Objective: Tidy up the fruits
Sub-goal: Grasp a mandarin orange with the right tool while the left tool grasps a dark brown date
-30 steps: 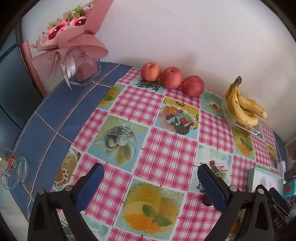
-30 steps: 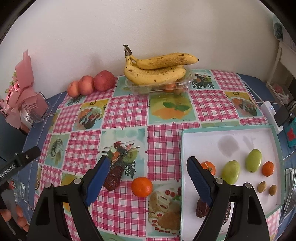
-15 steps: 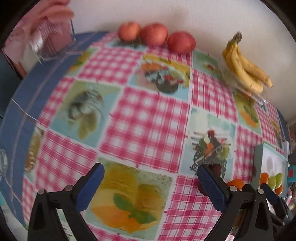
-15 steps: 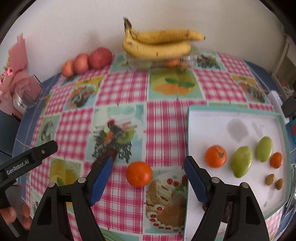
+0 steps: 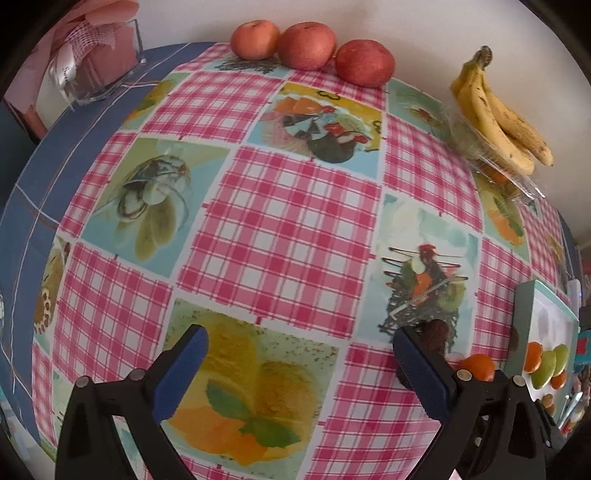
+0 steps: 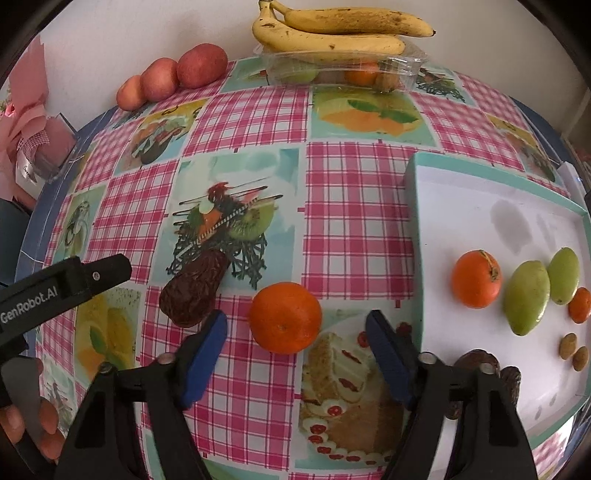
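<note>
In the right wrist view, a loose orange mandarin (image 6: 284, 316) lies on the checked tablecloth, just ahead of my open, empty right gripper (image 6: 295, 350), between its fingertips' line. A dark brown date (image 6: 195, 288) lies to its left. The white tray (image 6: 461, 192) on the right holds another mandarin (image 6: 476, 278), two green fruits (image 6: 526, 297), a small orange fruit, nuts and dates. My left gripper (image 5: 297, 363) is open and empty above the cloth; the date (image 5: 436, 334) and mandarin (image 5: 476, 367) sit by its right finger (image 5: 421, 373).
Three red apples (image 5: 306, 35) stand by the wall. Bananas (image 6: 332, 35) lie on a clear plastic box of fruit (image 6: 340, 72). A pink bouquet in a clear vase (image 5: 99, 66) stands at the far left. The left gripper body (image 6: 62, 286) shows in the right view.
Both grippers have lowered and moved forward over the table. The right gripper has closed in on the loose mandarin, which now lies near its fingertips. Both stay open.
</note>
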Motion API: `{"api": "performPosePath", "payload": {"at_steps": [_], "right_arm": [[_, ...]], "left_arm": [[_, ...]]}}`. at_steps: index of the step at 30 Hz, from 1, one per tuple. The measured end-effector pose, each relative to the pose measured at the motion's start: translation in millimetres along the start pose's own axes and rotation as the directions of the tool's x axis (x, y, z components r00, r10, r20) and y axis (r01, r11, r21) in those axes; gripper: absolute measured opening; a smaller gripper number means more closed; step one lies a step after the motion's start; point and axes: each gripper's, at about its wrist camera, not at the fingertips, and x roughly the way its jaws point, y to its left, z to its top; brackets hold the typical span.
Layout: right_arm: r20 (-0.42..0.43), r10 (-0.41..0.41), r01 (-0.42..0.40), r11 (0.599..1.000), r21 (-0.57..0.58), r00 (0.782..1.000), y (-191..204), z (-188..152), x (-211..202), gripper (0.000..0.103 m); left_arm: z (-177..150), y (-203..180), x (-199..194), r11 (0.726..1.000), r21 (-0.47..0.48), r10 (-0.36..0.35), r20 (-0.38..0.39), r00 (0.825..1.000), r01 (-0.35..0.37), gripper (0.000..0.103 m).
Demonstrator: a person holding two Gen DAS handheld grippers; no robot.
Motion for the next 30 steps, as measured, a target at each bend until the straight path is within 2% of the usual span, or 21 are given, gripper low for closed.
{"api": "performPosePath", "payload": {"at_steps": [4, 7, 10, 14, 24, 30], "right_arm": [[0.003, -0.002, 0.002, 1.000, -0.003, 1.000, 0.5, 0.6, 0.1, 0.065], [0.010, 0.005, -0.005, 1.000, -0.006, 1.000, 1.3, 1.1, -1.8, 0.054], [0.003, 0.009, -0.009, 1.000, -0.007, 1.000, 1.8, 0.7, 0.0, 0.052], [0.007, 0.027, -0.027, 1.000, -0.004, 1.000, 0.7, 0.2, -1.5, 0.041], [0.033, 0.019, -0.020, 1.000, 0.018, 0.999, -9.5, 2.6, -21.5, 0.041], [0.080, 0.001, -0.007, 0.998, 0.065, 0.997, -29.3, 5.6, -43.4, 0.041]], "left_arm": [[0.6, -8.9, -1.1, 1.000, 0.020, -0.014, -0.002, 1.000, 0.014, 0.101], [0.0, -13.4, -3.8, 1.000, 0.025, -0.018, 0.003, 1.000, 0.017, 0.101], [-1.2, -12.5, -7.2, 1.000, 0.022, -0.019, 0.010, 1.000, 0.018, 0.101], [0.0, -12.9, -12.5, 0.999, 0.025, -0.020, 0.021, 1.000, 0.020, 0.101], [-4.4, -29.5, -14.8, 0.996, 0.059, -0.062, 0.012, 0.998, 0.061, 0.101], [-9.0, -46.7, -11.4, 0.989, 0.112, -0.095, -0.012, 0.995, 0.096, 0.087]]}}
